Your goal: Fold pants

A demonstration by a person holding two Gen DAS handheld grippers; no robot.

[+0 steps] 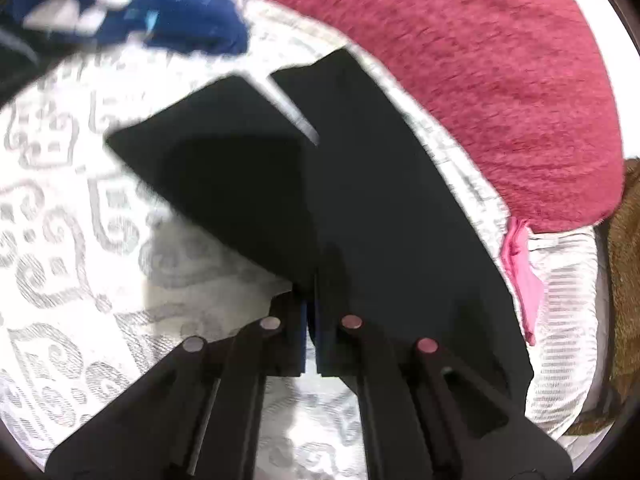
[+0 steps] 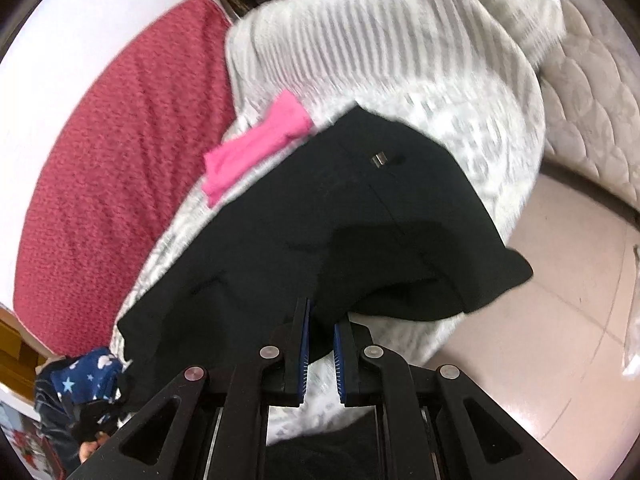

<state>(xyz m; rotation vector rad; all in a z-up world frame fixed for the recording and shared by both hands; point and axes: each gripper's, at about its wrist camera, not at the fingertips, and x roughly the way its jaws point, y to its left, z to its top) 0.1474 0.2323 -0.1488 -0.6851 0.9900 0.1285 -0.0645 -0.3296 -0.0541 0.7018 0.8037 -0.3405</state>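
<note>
Black pants lie on a white bed cover with a grey pattern. In the left wrist view the two legs run away from me, their hems at the far end. My left gripper is shut on the inner edge of the pants between the legs. In the right wrist view the waist end of the pants shows, with a small metal clasp. My right gripper is shut on the pants' near edge, with the cloth between the blue pads.
A red blanket lies beyond the pants. A pink cloth sits beside the waist. A blue star-print garment is at the far left. A striped white cloth, a mattress edge and floor tiles lie to the right.
</note>
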